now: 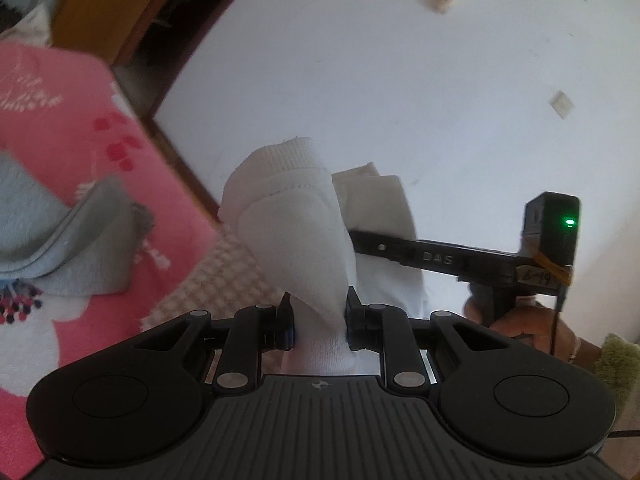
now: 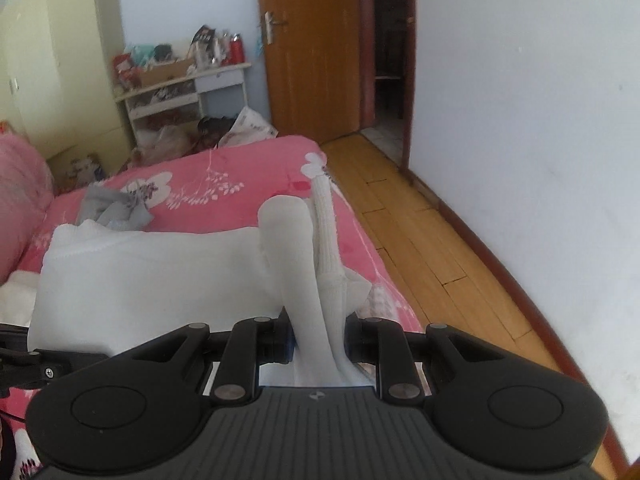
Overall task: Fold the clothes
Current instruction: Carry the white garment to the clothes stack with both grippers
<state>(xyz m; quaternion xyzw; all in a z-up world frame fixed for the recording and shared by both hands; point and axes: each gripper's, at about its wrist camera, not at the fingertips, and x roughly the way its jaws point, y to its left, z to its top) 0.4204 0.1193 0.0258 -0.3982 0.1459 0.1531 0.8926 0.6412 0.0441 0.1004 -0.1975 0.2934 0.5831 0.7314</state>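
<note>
While the white garment (image 2: 152, 276) hangs bunched between the two tools above the edge of the pink floral bedspread (image 2: 240, 176), both tongs are clenched on it: the left gripper (image 1: 320, 312) pinches a thick fold, and the right gripper (image 2: 320, 332) pinches a ribbed part that may be a cuff. In the left wrist view the right gripper's finger reads "DAS", and a small tag on its body carries handwriting too blurred to read. The garment's lower part is cut off behind the tool bodies. A grey cloth (image 1: 72, 236) lies crumpled on the bedspread, its shape unclear.
</note>
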